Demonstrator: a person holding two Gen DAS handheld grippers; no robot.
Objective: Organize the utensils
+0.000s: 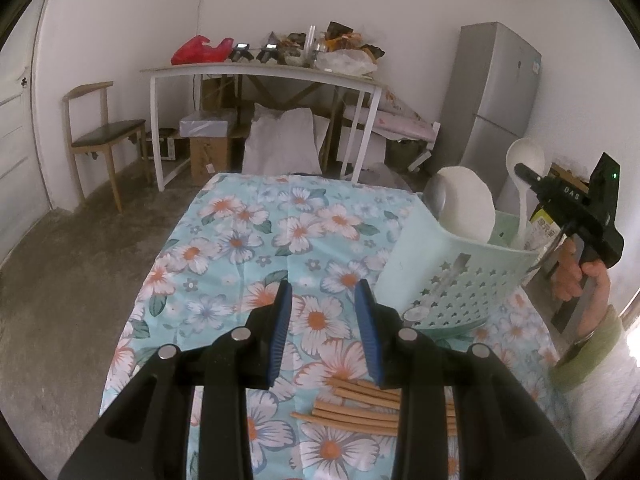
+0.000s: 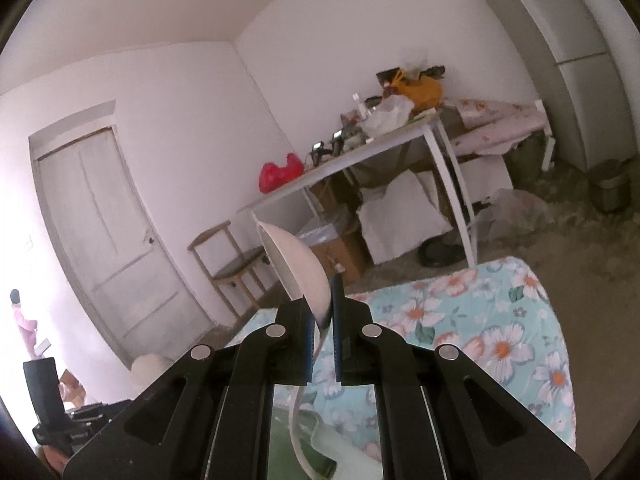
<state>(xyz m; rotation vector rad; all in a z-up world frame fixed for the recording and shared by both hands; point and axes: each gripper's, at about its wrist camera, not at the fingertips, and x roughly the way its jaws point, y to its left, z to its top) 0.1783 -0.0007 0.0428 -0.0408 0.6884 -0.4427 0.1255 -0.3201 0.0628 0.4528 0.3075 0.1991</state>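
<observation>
My left gripper [image 1: 324,286] hangs open over the floral tablecloth [image 1: 260,232], nothing between its blue pads. Several bamboo chopsticks [image 1: 352,412] lie on the cloth just below and behind its fingertips. To the right stands a mint-green perforated basket [image 1: 460,280] with a white bowl [image 1: 466,208] tipped inside. Above the basket's far side my right gripper [image 1: 524,172] is shut on a white ladle-like spoon [image 1: 524,156], handle pointing down into the basket. In the right wrist view the right gripper [image 2: 322,308] pinches the spoon [image 2: 296,264] just below its bowl, over the basket rim [image 2: 332,448].
A person's hand [image 1: 576,272] with a green sleeve holds the right gripper. Beyond the table stand a cluttered white table [image 1: 260,70], a wooden chair [image 1: 100,132] and a grey fridge [image 1: 496,96]. Boxes and bags sit on the floor.
</observation>
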